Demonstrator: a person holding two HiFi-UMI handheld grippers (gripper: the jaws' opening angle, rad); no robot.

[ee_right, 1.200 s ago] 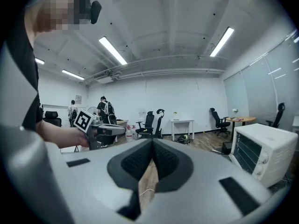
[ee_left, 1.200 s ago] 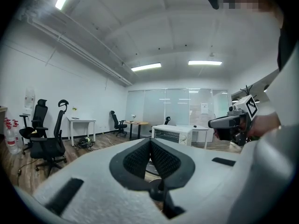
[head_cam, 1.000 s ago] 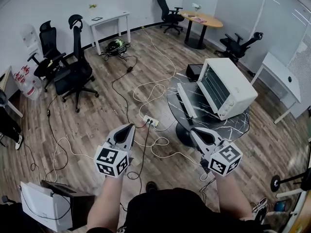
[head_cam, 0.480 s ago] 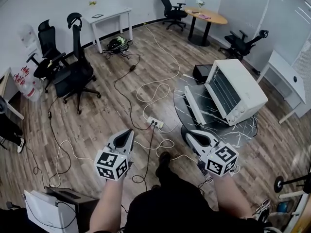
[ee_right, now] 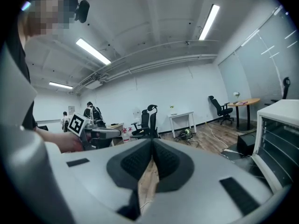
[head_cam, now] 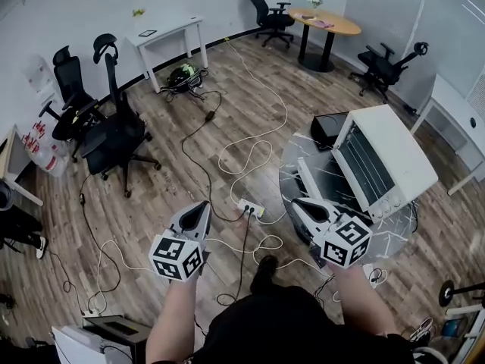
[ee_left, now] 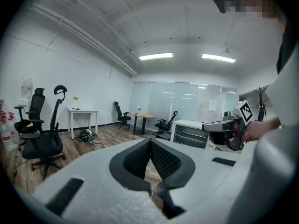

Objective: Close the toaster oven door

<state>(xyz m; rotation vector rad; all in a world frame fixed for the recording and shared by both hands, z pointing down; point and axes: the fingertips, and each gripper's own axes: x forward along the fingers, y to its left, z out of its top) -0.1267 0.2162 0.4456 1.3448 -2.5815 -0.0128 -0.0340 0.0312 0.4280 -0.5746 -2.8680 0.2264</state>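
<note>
Clenched and empty, left tongs and right tongs had neared the white metal toaster oven; its stiff hinged door would likely lift lightly by its outer edge

My left gripper and right gripper are white shells with black ribbed pads, each carrying a black-and-white marker cube; my top is black.

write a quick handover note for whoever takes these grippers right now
Left claw: shut, empty, held over the floor.
Right claw: shut, empty, close by the door's front edge; no contact visible.
Toaster oven stands on the round marble table; its door is down, fully open.
Done: nothing yet. Left to do: swing the door up until shut.
</note>
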